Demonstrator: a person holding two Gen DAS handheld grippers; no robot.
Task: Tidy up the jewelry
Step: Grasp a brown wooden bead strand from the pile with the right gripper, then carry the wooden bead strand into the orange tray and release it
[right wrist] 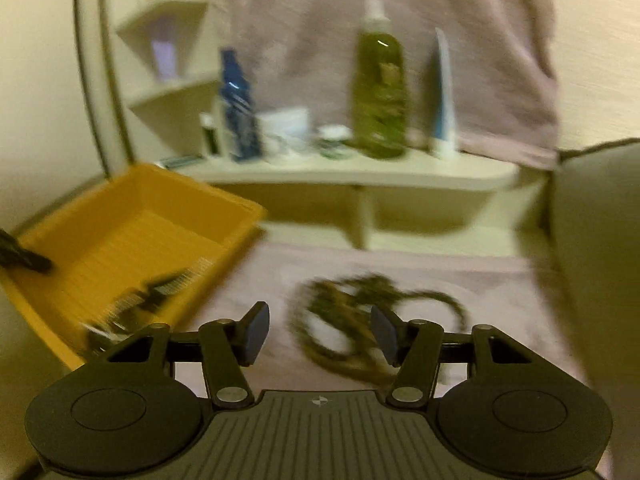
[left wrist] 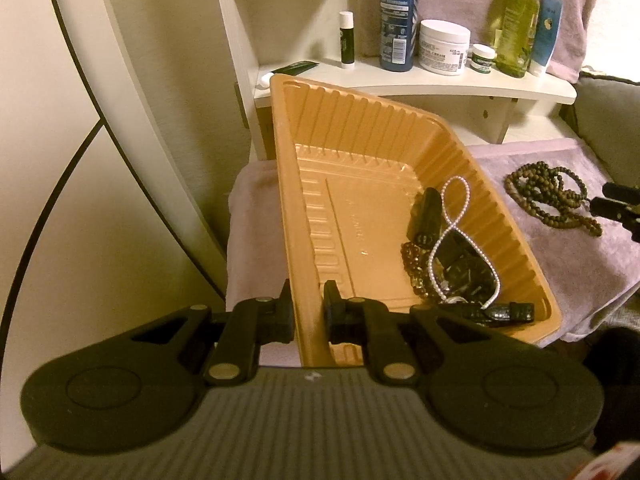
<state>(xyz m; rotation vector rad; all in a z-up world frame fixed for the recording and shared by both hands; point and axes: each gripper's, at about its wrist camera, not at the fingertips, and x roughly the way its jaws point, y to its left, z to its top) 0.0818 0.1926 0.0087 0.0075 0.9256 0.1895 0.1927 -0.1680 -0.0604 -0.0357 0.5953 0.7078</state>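
On a surface draped with a mauve towel, a ribbed orange tray sits at the left end, in front of a white shelf carrying bottles and jars. The left wrist view shows the tray contents sharply: a pearl strand over dark watch pieces at the near right corner. The right wrist view is motion-blurred. The left gripper is clamped on the tray's near wall. The right gripper stands wide apart, holding nothing, above the brown bead necklace on the towel beside the tray
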